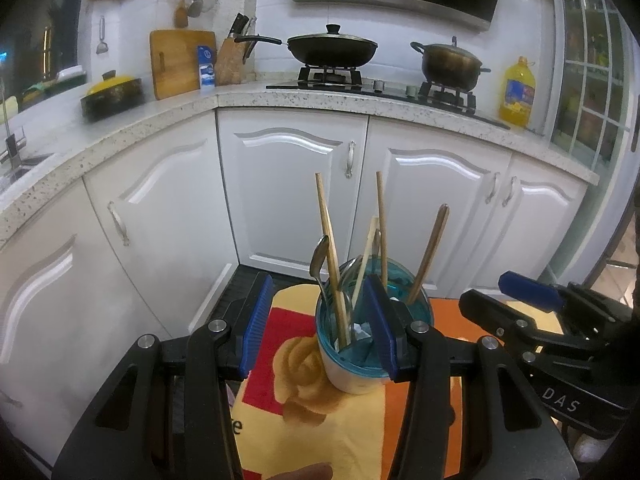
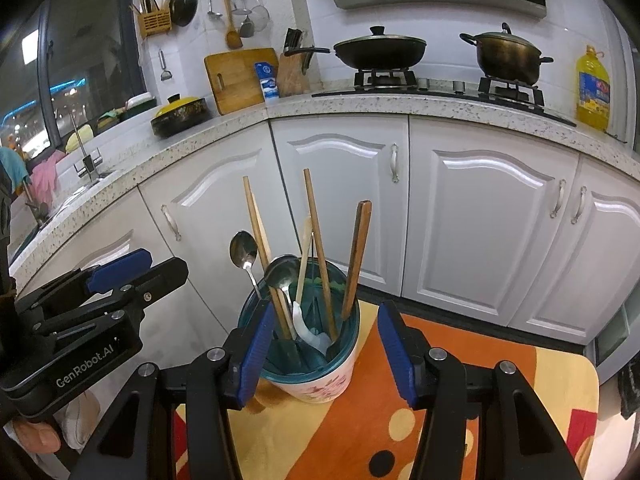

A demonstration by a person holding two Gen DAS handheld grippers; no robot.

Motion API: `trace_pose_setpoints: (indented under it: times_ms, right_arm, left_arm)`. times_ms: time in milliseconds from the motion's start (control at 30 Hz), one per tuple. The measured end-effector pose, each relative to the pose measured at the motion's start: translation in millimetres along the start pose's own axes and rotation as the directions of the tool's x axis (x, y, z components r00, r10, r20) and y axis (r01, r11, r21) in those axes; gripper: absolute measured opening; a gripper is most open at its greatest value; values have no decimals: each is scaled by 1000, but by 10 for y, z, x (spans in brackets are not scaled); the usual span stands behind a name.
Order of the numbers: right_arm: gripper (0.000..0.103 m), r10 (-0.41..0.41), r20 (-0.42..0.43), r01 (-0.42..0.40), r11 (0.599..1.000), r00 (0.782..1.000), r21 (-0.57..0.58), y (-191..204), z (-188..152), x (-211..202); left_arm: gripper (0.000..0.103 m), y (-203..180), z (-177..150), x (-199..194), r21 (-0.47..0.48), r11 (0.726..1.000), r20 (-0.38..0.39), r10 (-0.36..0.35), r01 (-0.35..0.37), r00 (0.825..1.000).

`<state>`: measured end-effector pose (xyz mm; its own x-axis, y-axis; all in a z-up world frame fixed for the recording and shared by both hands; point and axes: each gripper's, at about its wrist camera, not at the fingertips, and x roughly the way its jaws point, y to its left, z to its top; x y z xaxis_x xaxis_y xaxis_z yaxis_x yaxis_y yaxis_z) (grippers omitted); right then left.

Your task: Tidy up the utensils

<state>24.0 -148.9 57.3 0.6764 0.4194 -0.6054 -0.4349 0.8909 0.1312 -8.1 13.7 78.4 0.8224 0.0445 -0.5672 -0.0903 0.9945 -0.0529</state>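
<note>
A white floral utensil cup (image 2: pixel 320 384) with a teal inside stands on the cloth-covered table (image 2: pixel 500 392). It holds wooden chopsticks (image 2: pixel 256 224), two metal spoons (image 2: pixel 243 249), a dark wooden handle (image 2: pixel 360 248) and a white spoon (image 2: pixel 304 328). My right gripper (image 2: pixel 326 354) is open, just short of the cup, its jaws holding nothing. In the left wrist view the cup (image 1: pixel 352 376) sits behind the open, empty left gripper (image 1: pixel 318 324). The right gripper (image 1: pixel 492 292) hangs to the cup's right, and the left gripper (image 2: pixel 160 270) hangs to its left, both apart from it.
White cabinet doors (image 1: pixel 292 200) stand close behind the table. On the speckled counter (image 1: pixel 320 100) are a wok (image 1: pixel 332 50), a pot (image 1: pixel 450 62), an oil bottle (image 1: pixel 517 92), a cutting board (image 1: pixel 180 60) and a yellow-lidded pan (image 1: pixel 114 94). A sink tap (image 2: pixel 86 160) is at the left.
</note>
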Motion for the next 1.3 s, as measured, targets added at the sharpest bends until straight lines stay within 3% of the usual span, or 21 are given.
trace_pose_setpoints:
  times_ms: [1300]
  right_arm:
    - [53,-25,-28,25,1000,999,-11,-14,-67,118]
  left_arm:
    - [46,39,-85,112,-16,1000,-37,7,-8,999]
